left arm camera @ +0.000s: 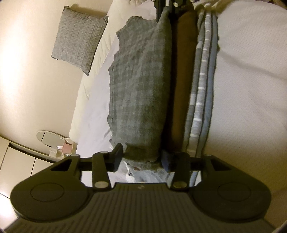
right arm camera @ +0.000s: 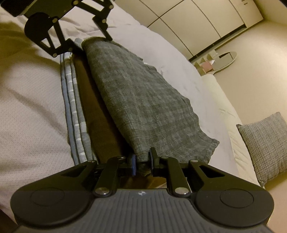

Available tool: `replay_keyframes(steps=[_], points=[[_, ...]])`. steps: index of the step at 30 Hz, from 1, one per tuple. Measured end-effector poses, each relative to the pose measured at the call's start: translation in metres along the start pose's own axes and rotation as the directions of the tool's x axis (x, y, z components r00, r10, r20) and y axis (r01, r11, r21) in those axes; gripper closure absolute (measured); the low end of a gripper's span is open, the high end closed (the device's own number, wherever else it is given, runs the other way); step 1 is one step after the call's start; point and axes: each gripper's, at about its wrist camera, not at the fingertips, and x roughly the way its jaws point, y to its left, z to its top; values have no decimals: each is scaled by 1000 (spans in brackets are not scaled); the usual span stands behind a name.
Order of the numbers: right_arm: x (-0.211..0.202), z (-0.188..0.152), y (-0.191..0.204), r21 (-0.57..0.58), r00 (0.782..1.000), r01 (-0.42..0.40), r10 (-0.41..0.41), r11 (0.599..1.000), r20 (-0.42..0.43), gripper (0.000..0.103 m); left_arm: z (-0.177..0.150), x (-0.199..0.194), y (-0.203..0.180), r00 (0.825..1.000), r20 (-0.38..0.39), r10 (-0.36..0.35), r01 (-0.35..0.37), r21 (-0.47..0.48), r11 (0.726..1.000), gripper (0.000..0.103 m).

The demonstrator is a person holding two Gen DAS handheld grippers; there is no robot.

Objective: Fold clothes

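A folded grey plaid garment [left arm camera: 138,86] lies on top of a stack with a brown garment [left arm camera: 184,71] and a blue striped garment [left arm camera: 202,86] on the bed. My left gripper [left arm camera: 141,157] is shut on one end of the grey plaid garment. My right gripper [right arm camera: 142,161] is shut on the opposite end of the same grey plaid garment [right arm camera: 143,100]. Each gripper shows at the far end in the other's view: the right gripper [left arm camera: 172,7] and the left gripper [right arm camera: 95,38]. The brown garment [right arm camera: 100,114] and striped garment [right arm camera: 73,100] lie beside the plaid one.
A white bedspread [left arm camera: 251,75] covers the bed. A grey cushion [left arm camera: 77,39] leans on the wall; it also shows in the right wrist view [right arm camera: 267,145]. An oval mirror [right arm camera: 224,61] and small items stand on the floor near white cabinet doors [right arm camera: 197,21].
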Motion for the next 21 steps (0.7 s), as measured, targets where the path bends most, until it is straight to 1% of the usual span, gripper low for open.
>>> replay_keyframes(steps=[1,2,4,6,8,11,13,15,18,21], points=[[-1,-1,-1,7,1000,-2,2,1000,2,87,-1,0,0,1000,1,-5,5,1,1000,74],[-2,-1,-1,13,1000,-4,4,1000,4,91,-2,-1,1,1000,3,-6,6,-3,1000,76],[-3,0,-2,14,1000,-9,9,1000,4,93,-2,-1,4,1000,7,-8,8,-13,1000,78],[-7,2,-3,5,1000,0,0,1000,14,95,-5,-5,10,1000,18,9,-8,-45,999,78],[-19,5,-6,26,999,17,-18,1000,45,95,-7,-2,7,1000,14,-2,3,-43,999,78],[-24,2,4,-4,999,15,-15,1000,47,95,-8,3,-3,1000,8,-11,11,-13,1000,79],[-13,-4,16,-46,1000,8,-7,999,16,94,-7,2,-8,1000,10,-2,2,3,1000,78],[-11,-9,19,-35,1000,9,-8,999,12,92,-8,0,-10,1000,12,7,-7,4,1000,75],[-16,-11,18,-19,1000,14,-14,1000,17,91,-13,-4,-6,1000,14,11,-11,2,1000,73],[-24,-19,15,-3,1000,21,-21,1000,12,86,-18,-15,0,1000,6,17,-17,-31,999,73]])
